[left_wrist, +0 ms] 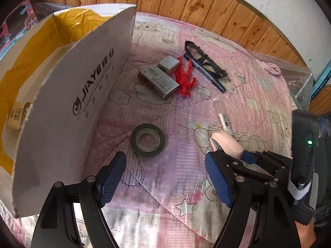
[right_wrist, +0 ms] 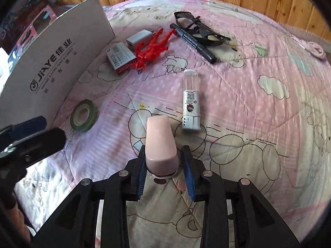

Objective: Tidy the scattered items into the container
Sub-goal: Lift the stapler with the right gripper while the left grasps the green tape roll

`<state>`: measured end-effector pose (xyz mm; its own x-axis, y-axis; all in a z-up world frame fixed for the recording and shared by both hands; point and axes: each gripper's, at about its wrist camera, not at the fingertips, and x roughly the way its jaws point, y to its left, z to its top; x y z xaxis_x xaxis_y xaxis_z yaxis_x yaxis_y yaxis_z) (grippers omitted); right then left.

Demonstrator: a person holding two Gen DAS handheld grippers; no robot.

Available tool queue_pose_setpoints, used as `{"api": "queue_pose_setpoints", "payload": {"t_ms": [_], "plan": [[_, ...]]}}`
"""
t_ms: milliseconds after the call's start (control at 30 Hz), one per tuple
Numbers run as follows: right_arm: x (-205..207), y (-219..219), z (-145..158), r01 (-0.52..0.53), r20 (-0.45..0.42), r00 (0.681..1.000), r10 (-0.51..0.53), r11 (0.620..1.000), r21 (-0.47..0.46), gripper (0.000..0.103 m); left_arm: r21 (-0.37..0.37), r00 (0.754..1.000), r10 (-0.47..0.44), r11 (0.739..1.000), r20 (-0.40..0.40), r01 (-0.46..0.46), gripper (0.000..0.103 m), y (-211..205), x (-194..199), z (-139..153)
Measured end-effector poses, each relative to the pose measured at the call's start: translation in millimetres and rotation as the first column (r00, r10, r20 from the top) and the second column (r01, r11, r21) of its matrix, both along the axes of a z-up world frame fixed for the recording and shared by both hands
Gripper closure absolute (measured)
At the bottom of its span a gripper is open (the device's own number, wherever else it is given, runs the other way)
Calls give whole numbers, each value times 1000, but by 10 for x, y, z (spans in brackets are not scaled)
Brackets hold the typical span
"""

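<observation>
1. The box (left_wrist: pixel 68 95) stands at the left of the quilt (right_wrist: pixel 258 107), its tall flap raised between the scattered things and the opening. Anything carried in low could catch that flap and tip or shove the box, I judge.
2. The right gripper (right_wrist: pixel 163 163) has its jaws close on either side of the pink stapler (right_wrist: pixel 160 142), pads at its rear end only. Whether they press it firmly I cannot tell; gripped so far back, the stapler may swing nose-down or slip out on the lift.
3. The left gripper (left_wrist: pixel 165 177) hangs with jaws wide apart, holding nothing, just short of the tape (left_wrist: pixel 148 140). The two grippers are near each other, so a careless reach could knock them together.
4. The white tube (right_wrist: pixel 191 101) lies just beside the stapler's nose; a dragged lift could roll it away.
5. Further off, the glasses (right_wrist: pixel 198 29), pen (right_wrist: pixel 194 42), red toy (right_wrist: pixel 151 49), charger (right_wrist: pixel 138 38) and small carton (right_wrist: pixel 120 59) lie touching or overlapping; pulling one may drag its neighbours.
</observation>
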<state>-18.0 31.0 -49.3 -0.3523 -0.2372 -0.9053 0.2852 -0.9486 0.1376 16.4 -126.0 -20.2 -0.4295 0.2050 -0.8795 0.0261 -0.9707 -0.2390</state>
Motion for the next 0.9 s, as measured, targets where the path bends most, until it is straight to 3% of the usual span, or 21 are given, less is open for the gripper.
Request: {"api": "queue_pose_setpoints", "payload": {"t_ms": [67,233,333,400,467,500,700,733,767,800,900], "plan": [[-23,14,1,7,5,1000,-7,1000,-11,68,2,1000,23,1000,16,-23,24,-14,-103,-105],[-64,25,-10,18,12,1000,-17,999,-32,67,-106,998,37,994,46,-32,24,-18,-327,-449],[-77,11,-1,17,11,1000,-17,999,-42,64,-185,1000,-3,983,-10,2,22,87,-346,-492],[-85,6,-1,19,10,1000,-18,999,-48,62,-180,999,-35,983,-39,27,27,104,-348,-487],[-84,9,4,23,8,1000,-22,998,-50,62,-196,996,-60,980,-59,47,52,108,-337,-455],[-84,16,11,27,7,1000,-26,998,-52,62,-187,996,-69,981,-56,57,54,97,-336,-447],[-70,36,58,35,2,999,-35,998,-60,62,-103,997,-62,993,-47,57,54,-52,-268,-406],[-67,32,56,36,-2,999,-36,998,-50,62,-110,997,-59,992,-42,54,48,-19,-267,-403],[-65,28,52,38,-6,999,-38,999,-39,62,-127,998,-55,991,-37,49,34,-20,-251,-405],[-66,21,47,37,-9,999,-37,999,-33,61,-144,998,-48,989,-42,42,27,-22,-231,-404],[-69,14,52,33,-17,999,-34,999,-28,62,-173,998,-54,984,-36,47,26,26,-211,-458]]}}
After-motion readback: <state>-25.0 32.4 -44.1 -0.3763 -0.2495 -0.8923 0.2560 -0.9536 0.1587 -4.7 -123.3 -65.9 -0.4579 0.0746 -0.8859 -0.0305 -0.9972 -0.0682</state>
